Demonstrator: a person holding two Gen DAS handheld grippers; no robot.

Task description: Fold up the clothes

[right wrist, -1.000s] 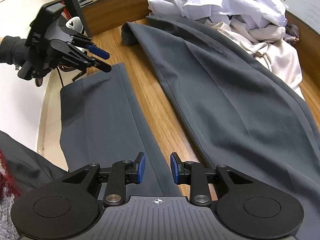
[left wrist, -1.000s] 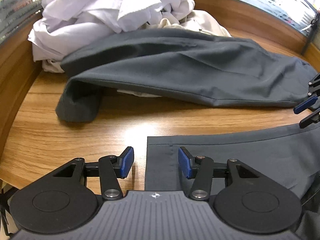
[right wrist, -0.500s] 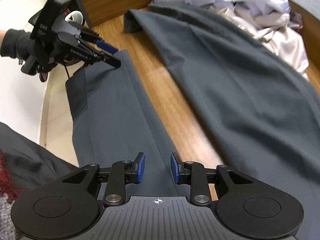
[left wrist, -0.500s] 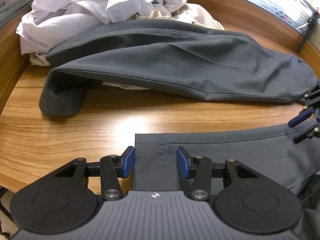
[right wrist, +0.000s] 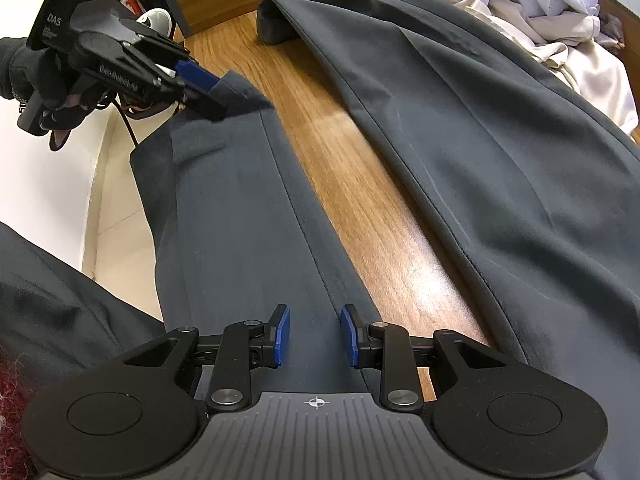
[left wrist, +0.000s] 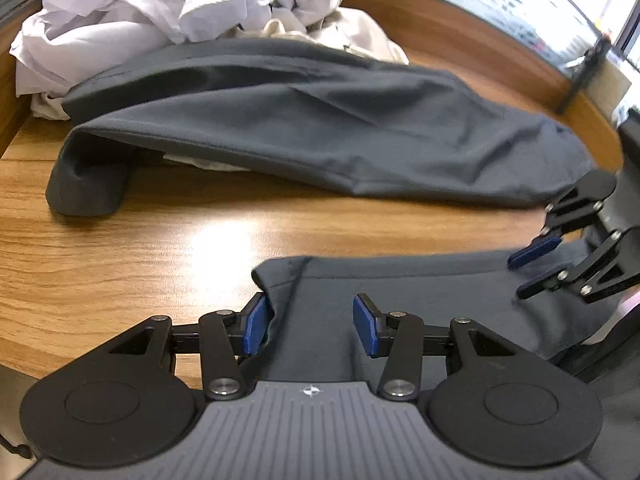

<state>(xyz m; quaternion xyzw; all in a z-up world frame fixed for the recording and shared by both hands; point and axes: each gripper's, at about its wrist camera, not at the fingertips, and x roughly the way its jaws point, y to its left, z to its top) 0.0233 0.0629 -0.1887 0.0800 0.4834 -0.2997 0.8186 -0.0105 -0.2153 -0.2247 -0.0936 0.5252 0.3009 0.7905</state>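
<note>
We've got the dark grey trousers (right wrist: 248, 216) spread on the wooden table (right wrist: 360, 184), one leg along the near edge, the other against the heap of white clothes (left wrist: 168, 12). Our left gripper (left wrist: 308, 322) is at the hem corner, jaws apart around rumpled cloth. Our right gripper (right wrist: 314, 336) hovers above the same leg, jaws apart.

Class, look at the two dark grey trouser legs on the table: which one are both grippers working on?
The near trouser leg, flat along the table edge under the left gripper and right gripper; the far trouser leg drapes over the pile.
</note>
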